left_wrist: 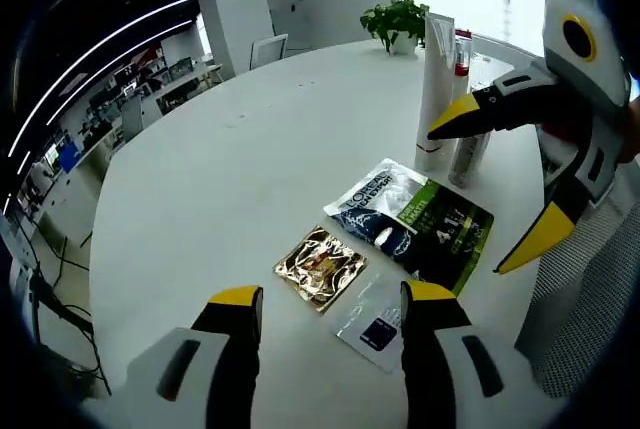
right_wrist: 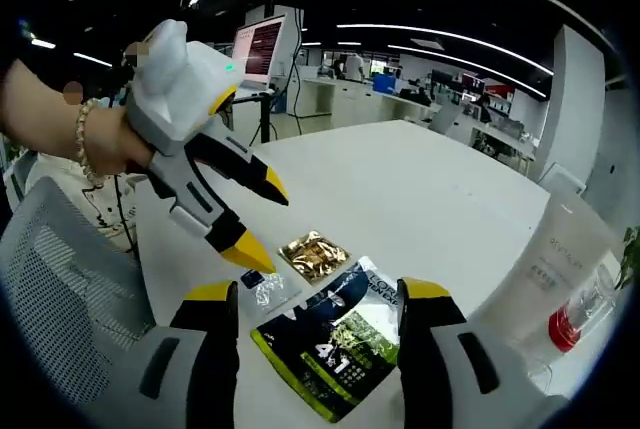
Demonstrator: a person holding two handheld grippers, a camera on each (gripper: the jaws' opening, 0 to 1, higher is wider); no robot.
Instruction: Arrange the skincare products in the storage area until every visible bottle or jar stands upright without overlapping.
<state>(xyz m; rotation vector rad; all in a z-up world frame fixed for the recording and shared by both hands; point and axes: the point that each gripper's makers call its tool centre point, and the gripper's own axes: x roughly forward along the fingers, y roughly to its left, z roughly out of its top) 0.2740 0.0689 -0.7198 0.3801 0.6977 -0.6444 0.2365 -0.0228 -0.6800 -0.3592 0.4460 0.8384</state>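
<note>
White round table (left_wrist: 250,149). Standing at far edge near potted plant (left_wrist: 396,19): tall white tube (left_wrist: 434,89) upright, touching or just beside a clear bottle w/ red band (left_wrist: 462,99). Those two look sorted already.

Flat near front edge: dark blue sachet (left_wrist: 378,211) overlapped by black-green sachet (left_wrist: 445,234); gold foil sachet (left_wrist: 320,266) just beside; small clear sachet w/ blue label (left_wrist: 372,321) nearest.

Left gripper (left_wrist: 325,314): jaws apart, empty, hovering over gold and clear sachets, prob. lining up on one. Right gripper (right_wrist: 318,309): jaws apart, empty, straddling the black-green sachet from above.

Judgement: sachets can't stand up, so overlap is likely the job left; the black-green one on top looks first to move.
</note>
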